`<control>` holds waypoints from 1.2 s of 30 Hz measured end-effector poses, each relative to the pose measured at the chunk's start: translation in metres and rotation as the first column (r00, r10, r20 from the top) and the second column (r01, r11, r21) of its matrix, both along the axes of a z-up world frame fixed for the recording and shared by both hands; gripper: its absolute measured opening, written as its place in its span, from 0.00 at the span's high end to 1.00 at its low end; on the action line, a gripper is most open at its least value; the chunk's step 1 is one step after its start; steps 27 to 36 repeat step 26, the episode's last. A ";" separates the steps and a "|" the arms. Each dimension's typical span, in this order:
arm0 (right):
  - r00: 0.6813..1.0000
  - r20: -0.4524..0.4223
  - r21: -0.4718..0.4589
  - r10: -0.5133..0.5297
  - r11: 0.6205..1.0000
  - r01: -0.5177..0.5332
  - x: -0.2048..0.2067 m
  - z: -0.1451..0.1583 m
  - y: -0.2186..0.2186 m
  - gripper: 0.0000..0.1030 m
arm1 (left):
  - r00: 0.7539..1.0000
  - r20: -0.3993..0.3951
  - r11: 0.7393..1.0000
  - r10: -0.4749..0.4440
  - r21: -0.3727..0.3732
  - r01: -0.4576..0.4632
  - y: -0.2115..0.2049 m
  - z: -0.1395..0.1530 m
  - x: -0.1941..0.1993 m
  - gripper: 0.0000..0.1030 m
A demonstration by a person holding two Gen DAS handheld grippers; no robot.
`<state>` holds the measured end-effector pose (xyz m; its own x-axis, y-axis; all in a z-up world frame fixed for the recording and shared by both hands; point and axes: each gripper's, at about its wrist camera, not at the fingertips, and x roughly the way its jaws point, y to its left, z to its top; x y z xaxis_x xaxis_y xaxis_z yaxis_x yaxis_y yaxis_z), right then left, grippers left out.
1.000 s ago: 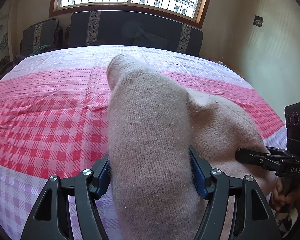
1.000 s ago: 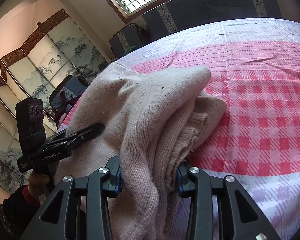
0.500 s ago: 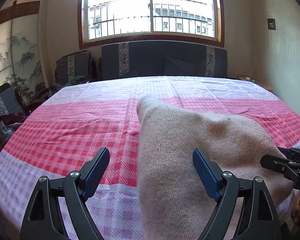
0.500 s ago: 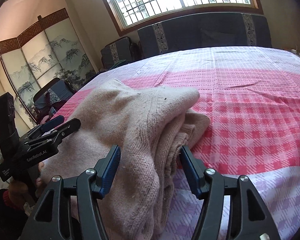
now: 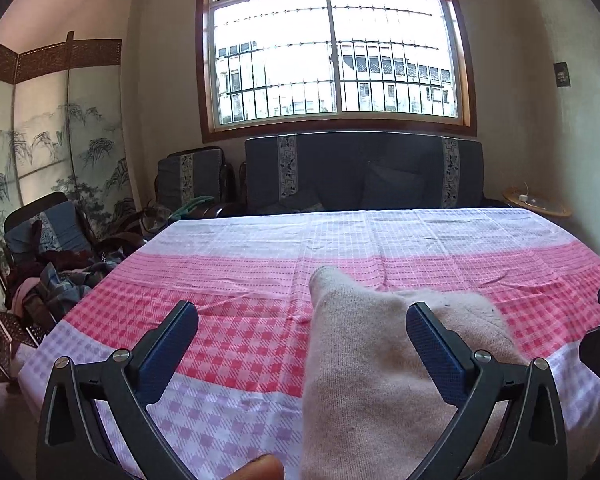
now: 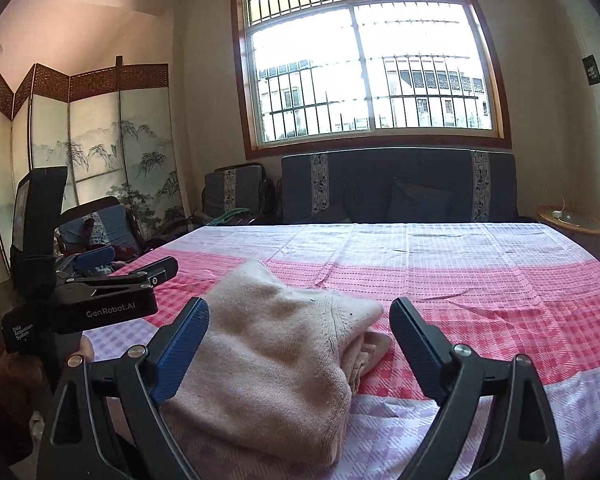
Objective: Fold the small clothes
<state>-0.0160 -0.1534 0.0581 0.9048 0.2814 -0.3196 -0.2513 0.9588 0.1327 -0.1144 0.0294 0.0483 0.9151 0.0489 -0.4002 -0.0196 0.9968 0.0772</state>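
Knitted beige sweater (image 6: pixel 284 360) folded on checked bed (image 6: pixel 480 280); both hand-held grippers, left (image 5: pixel 302 350) and right (image 6: pixel 298 344), spread apart, holding nothing. Next, probably: fetch another garment.

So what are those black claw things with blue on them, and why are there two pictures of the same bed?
Those are tongs that a person holds, one in each hand. No robot is here. Each pair has a small camera looking out along its two fingers, so you get two pictures: one from the left tongs and one from the right tongs. In the right-hand picture you can even see the left tongs from the side. The blue parts are grippy pads. On the pink and purple checked bedsheet lies a folded beige sweater. Both pairs of tongs are open around it, and nothing is being held. Behind the bed are a dark sofa and a big window.
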 end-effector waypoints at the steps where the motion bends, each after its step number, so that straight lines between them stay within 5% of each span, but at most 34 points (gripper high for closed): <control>1: 1.000 0.009 0.001 0.000 1.000 0.000 -0.001 0.002 -0.001 0.12 | 1.000 -0.001 1.000 0.000 0.000 0.000 0.000 0.002 -0.001 0.00; 14: 1.000 -0.004 0.000 0.003 1.000 -0.003 -0.008 0.002 -0.001 0.10 | 0.998 -0.042 0.997 -0.054 -0.064 0.052 0.003 0.011 0.002 0.00; 36: 1.000 -0.028 -0.023 0.000 1.000 -0.001 -0.006 -0.004 0.004 0.07 | 0.999 -0.040 0.999 -0.024 -0.030 0.023 -0.003 0.005 0.005 0.00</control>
